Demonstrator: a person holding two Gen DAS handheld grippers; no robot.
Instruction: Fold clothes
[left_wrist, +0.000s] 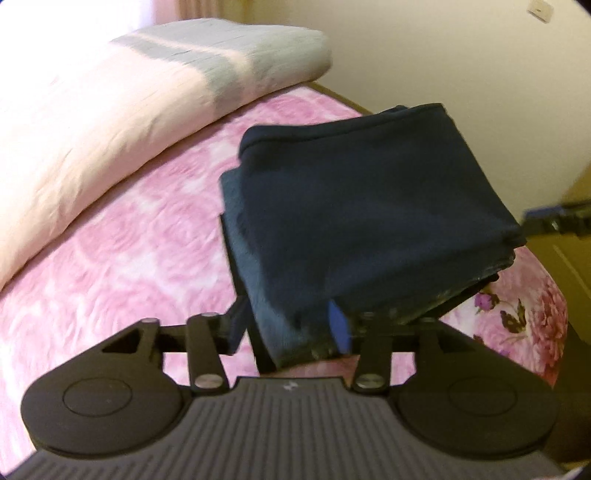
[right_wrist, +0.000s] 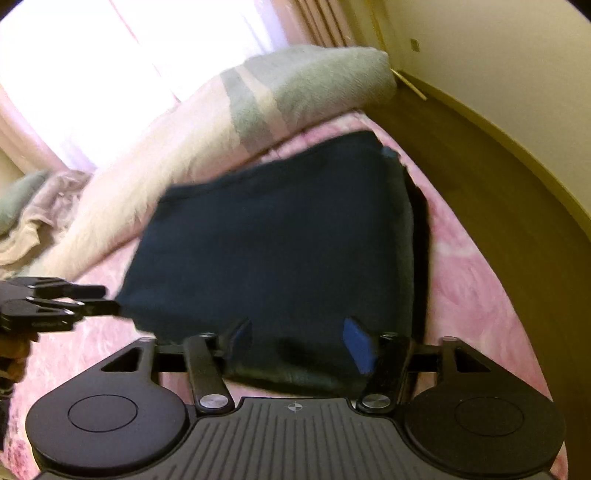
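Your left hand-held gripper (left_wrist: 291, 325) is pointing down over the near left part of the folded navy garment (left_wrist: 369, 206), which is lying on the bed (left_wrist: 129, 258) with the pink rose-print cover. In the left wrist view the cloth's near corner is sitting between the jaws; the blue pad (left_wrist: 338, 325) on the right finger is just at the fabric's edge, the left finger is standing off to the side of the fold. Jaws are partly spread, and you cannot tell from the blur whether the pads are pressing on the cloth.

Your right hand-held gripper (right_wrist: 301, 343) is hanging over the garment's (right_wrist: 277, 240) near edge. Its jaws are standing wide, both blue pads (right_wrist: 356, 345) showing, with dark cloth lying between and beneath them but no pinch visible; released.

The garment is folded into a thick rectangular stack, several layers showing at its near corner and at the right side. It is sitting near the bed's right edge, with brown floor (right_wrist: 498, 206) beyond that edge. Far behind it a rolled pale pink and grey striped quilt (left_wrist: 129, 96) is lying across the bed, just beside the garment's far edge in the right wrist view. Each gripper is showing at the edge of the other's view: the right one (left_wrist: 557, 218) at the garment's right corner, the left one (right_wrist: 55, 302) at its left corner. Bright curtained window (right_wrist: 110, 74) is glaring at far left.
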